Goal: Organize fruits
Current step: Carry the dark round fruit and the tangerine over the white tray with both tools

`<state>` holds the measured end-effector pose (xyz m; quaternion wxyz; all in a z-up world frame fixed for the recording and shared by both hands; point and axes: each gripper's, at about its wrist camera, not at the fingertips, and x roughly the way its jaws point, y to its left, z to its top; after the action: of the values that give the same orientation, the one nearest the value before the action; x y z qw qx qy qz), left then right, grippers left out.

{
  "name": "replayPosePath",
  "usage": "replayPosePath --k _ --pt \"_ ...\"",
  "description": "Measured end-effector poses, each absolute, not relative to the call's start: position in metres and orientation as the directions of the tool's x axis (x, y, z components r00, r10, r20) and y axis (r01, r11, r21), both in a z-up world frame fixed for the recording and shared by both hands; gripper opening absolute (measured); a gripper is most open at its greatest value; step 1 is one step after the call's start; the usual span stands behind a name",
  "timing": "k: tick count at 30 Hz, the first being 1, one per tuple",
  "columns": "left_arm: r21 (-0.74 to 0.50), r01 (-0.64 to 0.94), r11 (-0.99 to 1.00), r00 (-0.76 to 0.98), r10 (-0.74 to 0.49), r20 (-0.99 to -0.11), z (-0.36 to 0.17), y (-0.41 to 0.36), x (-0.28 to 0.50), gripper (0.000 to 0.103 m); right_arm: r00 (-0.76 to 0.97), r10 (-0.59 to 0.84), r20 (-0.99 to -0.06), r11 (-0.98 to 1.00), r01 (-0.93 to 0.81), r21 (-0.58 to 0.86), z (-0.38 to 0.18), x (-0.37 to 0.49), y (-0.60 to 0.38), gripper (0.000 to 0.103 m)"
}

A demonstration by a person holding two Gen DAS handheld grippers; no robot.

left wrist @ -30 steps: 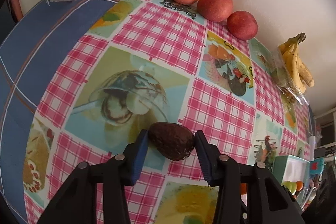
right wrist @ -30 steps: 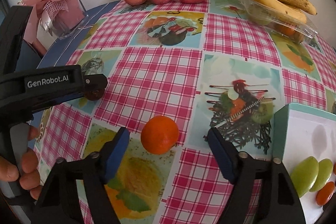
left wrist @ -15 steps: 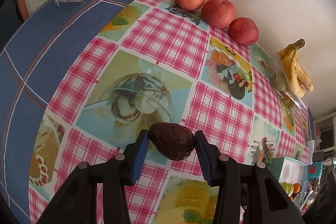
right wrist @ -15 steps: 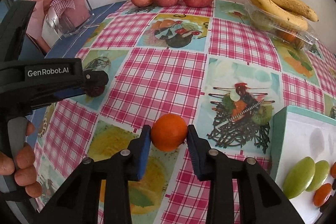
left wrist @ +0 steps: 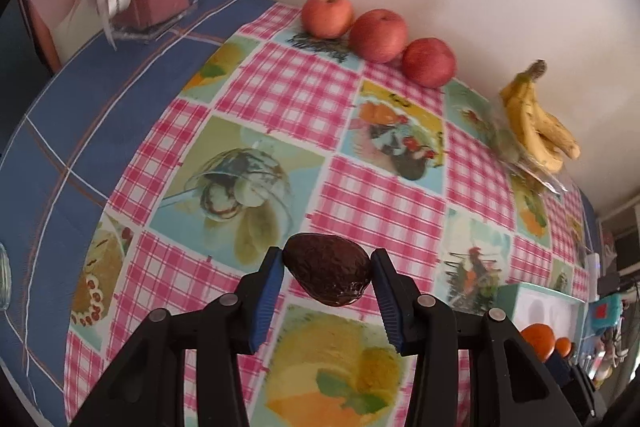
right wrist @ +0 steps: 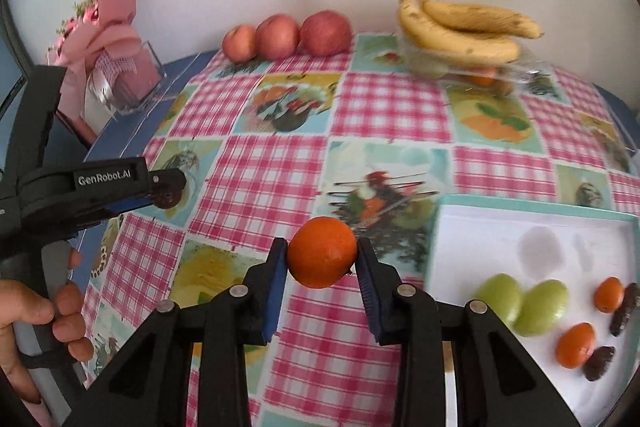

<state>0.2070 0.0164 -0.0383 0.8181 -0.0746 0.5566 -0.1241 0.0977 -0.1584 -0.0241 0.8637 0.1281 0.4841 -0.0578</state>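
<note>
While both grippers grasp fruit, "GenRobot.AI" reads white on the black left gripper (right wrist: 170, 193).
Right gripper (right wrist: 322, 259), just closed, clamps a round orange mandarin (right wrist: 322, 258) above the checked tabletop (right wrist: 280, 163); left clamps a dark wrinkled avocado (left wrist: 327, 274).

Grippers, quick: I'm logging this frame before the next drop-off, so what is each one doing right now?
Left gripper: shut on the dark avocado.
Right gripper: jaws just closed, now shut on the orange.

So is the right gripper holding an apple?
No, the right gripper is clamped on an orange; the three apples sit by the wall.
</note>
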Motion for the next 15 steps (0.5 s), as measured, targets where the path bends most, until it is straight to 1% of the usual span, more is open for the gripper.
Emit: replayPosePath --k 5,9,15 --pt "-0.245 0.157 0.957 0.374 -0.287 -0.882 -0.020 0.001 0.190 0.048 0.557 -0.014 -0.831 0.952 0.262 0.160 -0.005 0.076 -0.179 0.036" --pt "-0.254 0.205 0.945 0.381 -0.316 -0.869 -0.007 -0.013 0.173 0.048 0.567 -0.058 -0.822 0.937 0.315 0.151 0.006 0.055 -0.200 0.036" --pt "-0.244 0.241 0.939 0.417 -0.327 -0.848 0.013 -0.031 0.151 0.048 0.575 -0.083 -0.814 0.905 0.386 0.180 0.016 0.019 -0.230 0.036"
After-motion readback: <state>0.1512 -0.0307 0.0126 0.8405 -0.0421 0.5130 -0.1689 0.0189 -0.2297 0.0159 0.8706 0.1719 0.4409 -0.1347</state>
